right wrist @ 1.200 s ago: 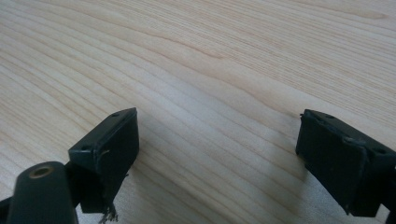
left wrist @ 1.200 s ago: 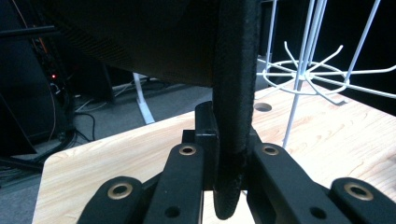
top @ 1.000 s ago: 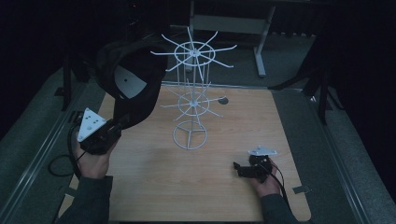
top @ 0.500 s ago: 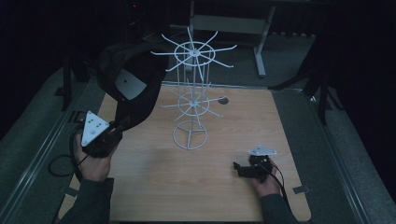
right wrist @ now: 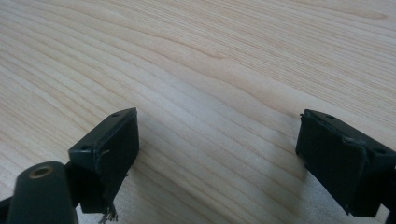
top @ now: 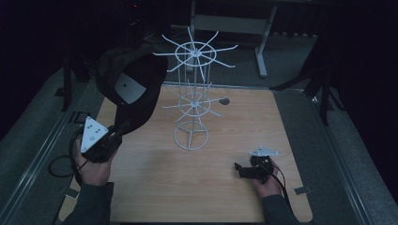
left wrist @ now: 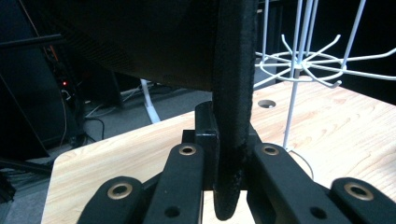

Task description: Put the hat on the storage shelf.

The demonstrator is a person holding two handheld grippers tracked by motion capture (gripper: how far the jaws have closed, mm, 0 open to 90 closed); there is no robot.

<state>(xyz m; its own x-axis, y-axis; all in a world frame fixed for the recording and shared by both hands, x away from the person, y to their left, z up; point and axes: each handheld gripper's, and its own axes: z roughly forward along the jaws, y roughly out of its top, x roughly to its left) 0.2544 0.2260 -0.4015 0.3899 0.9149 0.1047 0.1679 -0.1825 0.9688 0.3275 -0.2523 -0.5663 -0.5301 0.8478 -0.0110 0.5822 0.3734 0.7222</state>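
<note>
A black cap (top: 133, 86) hangs in the air to the left of the white wire rack (top: 193, 93), its hollow inside turned toward the high camera with a pale label showing in it. Its brim points down toward the near left and is pinched between the jaws of the left gripper (top: 123, 127). In the left gripper view the brim (left wrist: 232, 107) stands on edge between the two black jaws, which press against it from both sides, and the dark body of the cap spreads across the top of that view. The cap's upper edge comes close to the rack's top ring of hooks, but I cannot tell whether it touches one.

The rack stands on a round wire foot near the middle of the wooden table (top: 220, 192), with a top wheel of hooks and a smaller wheel lower on the same pole. In the left gripper view the rack (left wrist: 303, 65) rises just to the right of the brim.

The left hand (top: 91, 166) holds its gripper up, to the near left of the rack, over the table's left edge. The right hand (top: 268, 182) rests to the near right of the rack, well apart from it, with the right gripper (top: 238, 168) low over the table and pointing left. In the right gripper view its jaws stand spread wide over bare wood (right wrist: 224, 60), with nothing between them.
</note>
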